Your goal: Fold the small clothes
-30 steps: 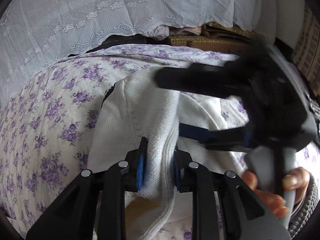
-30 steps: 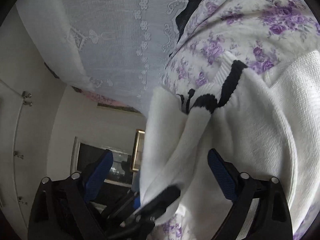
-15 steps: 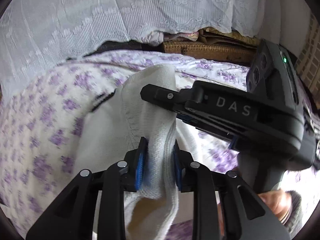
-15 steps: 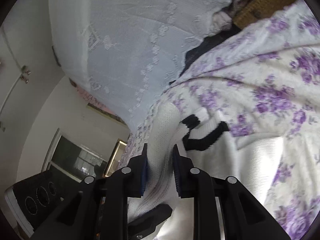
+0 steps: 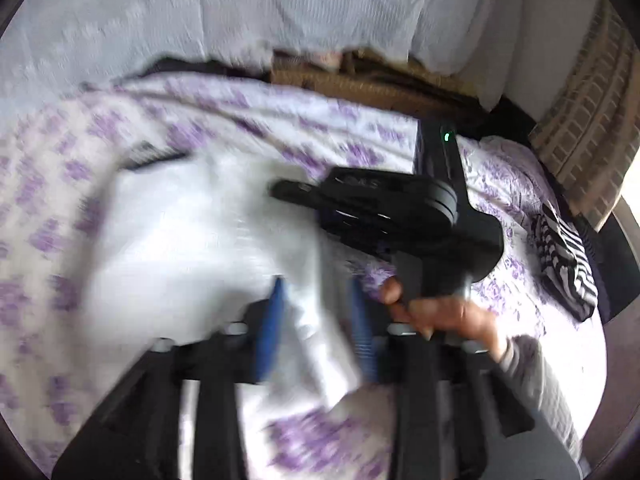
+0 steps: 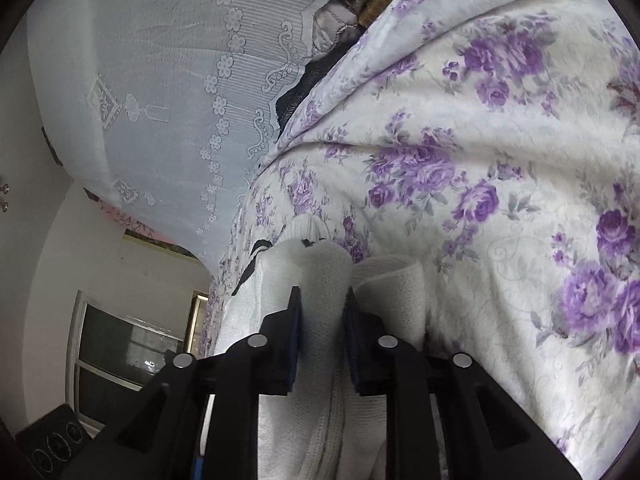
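A white knit garment with black trim [image 5: 192, 240] lies bunched on the floral bed. My left gripper [image 5: 316, 320] hovers over its near edge, and the view is blurred. Its jaws are opening: a fold of the white knit still sits between the blue pads [image 5: 272, 320], but they no longer squeeze it. My right gripper [image 6: 322, 312] is shut on a thick fold of the same garment [image 6: 320, 276], with a second roll of knit just right of its pads. In the left wrist view the right gripper's black body [image 5: 400, 208] reaches across the garment, held by a hand [image 5: 440, 316].
The bed wears a white sheet with purple flowers [image 6: 500, 168]. A lace curtain [image 6: 160, 80] hangs behind it. A black-and-white striped garment [image 5: 568, 264] lies at the right edge. Woven brown items [image 5: 380, 88] and dark cloth [image 6: 304, 84] sit at the back.
The left jaws, pinched on the white fold before, have spread apart. The right jaws went from wide open to shut on a fold, and the right gripper swung across the garment.
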